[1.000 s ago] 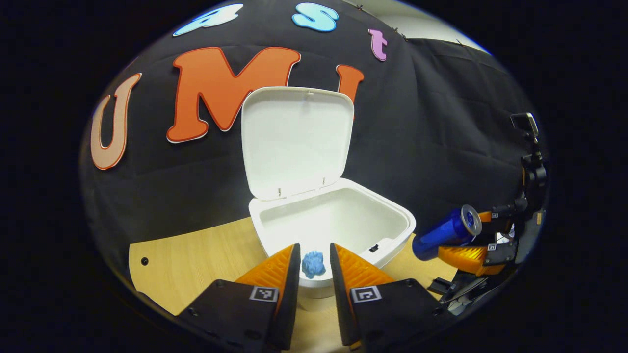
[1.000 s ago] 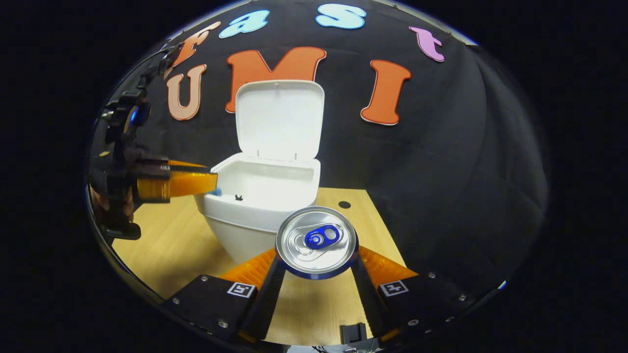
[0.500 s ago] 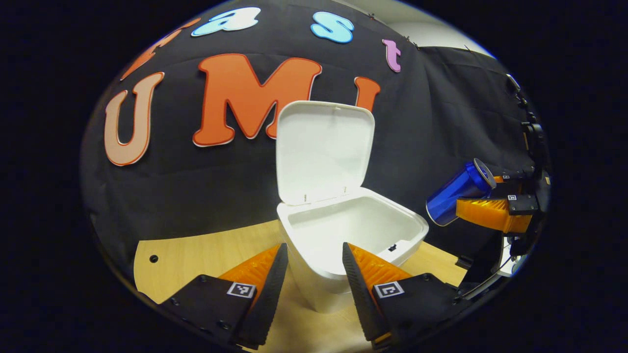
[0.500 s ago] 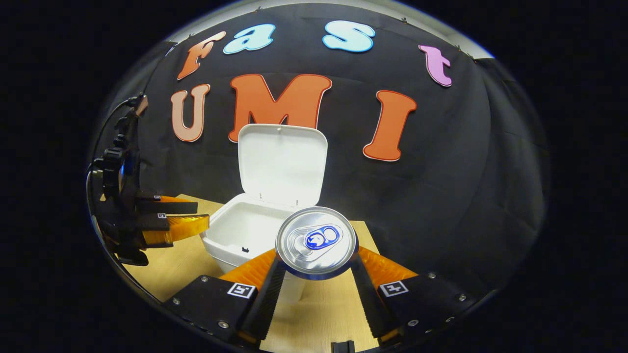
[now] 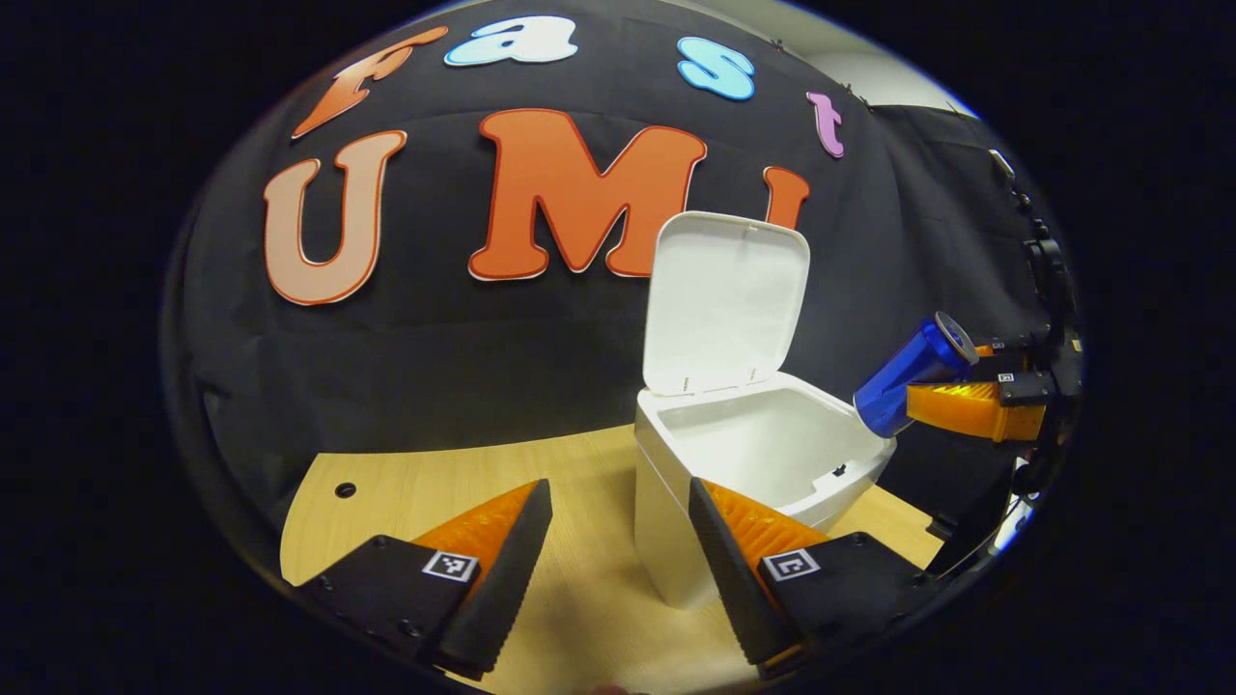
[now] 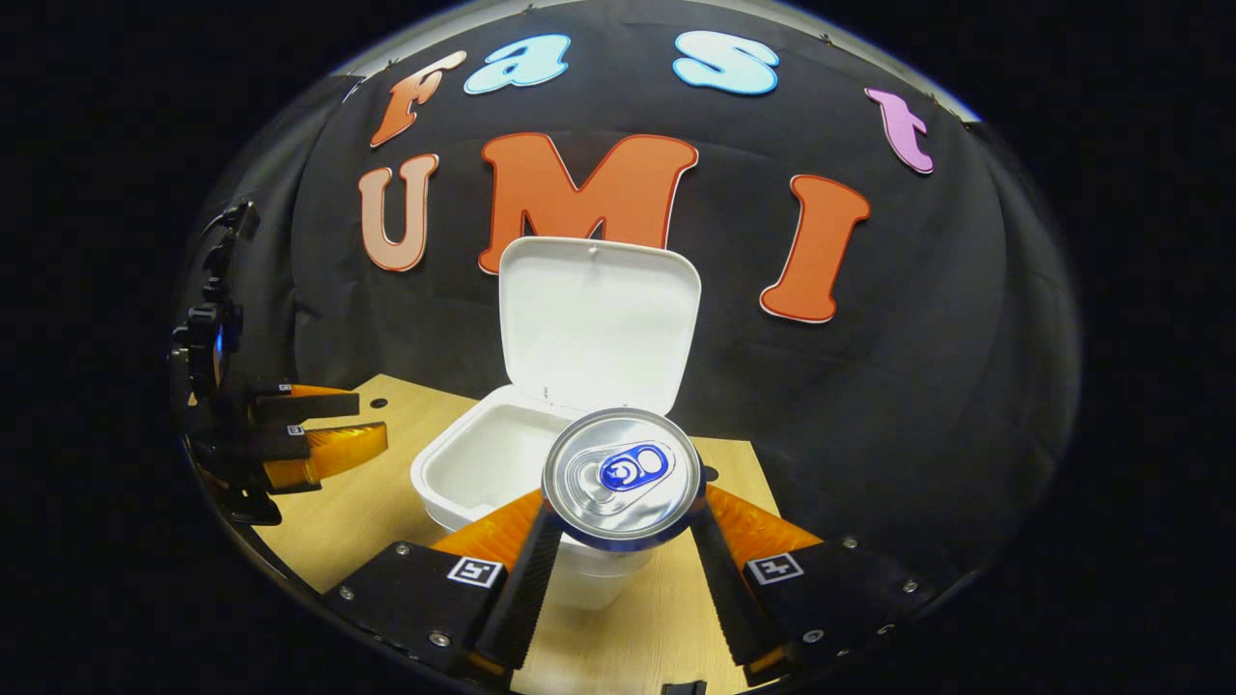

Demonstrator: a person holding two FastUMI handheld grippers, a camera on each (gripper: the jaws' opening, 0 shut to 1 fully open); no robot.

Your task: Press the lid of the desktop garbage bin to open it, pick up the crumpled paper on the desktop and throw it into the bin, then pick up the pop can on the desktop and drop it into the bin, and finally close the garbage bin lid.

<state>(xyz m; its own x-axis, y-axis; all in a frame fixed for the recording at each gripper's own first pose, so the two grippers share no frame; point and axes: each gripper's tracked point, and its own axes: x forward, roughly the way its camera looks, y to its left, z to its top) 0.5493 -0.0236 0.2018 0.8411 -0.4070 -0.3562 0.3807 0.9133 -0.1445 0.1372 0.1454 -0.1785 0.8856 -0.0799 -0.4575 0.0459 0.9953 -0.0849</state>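
The right tongs (image 6: 618,541) grip a blue pop can (image 6: 623,480) by its sides, both fingers pressed against it, with the silver top and blue pull tab facing the camera in the right gripper view. In the left gripper view the same can (image 5: 908,372) hangs tilted in the air, its lower end just above the right rim of the bin and its top pointing up and away from it, held by the right tongs (image 5: 951,405) over the bench's right edge.

The left tongs (image 5: 618,569) are spread wide and hold nothing; their fingers touch nothing and sit above the bare wood of the bench (image 5: 435,483), to the left of and in front of the bin. In the right gripper view the left tongs (image 6: 362,425) hover over the bench's left side, apart from the bin.

The white desktop garbage bin (image 5: 676,541) stands on the bench toward its rear right part, close to the black cloth wall (image 5: 435,367). Its lid (image 5: 724,299) stands upright on the rear hinge, and the cavity is open. In the right gripper view the bin (image 6: 463,468) sits just behind and below the can, lid (image 6: 599,323) raised. The crumpled paper cannot be made out inside the bin from either view
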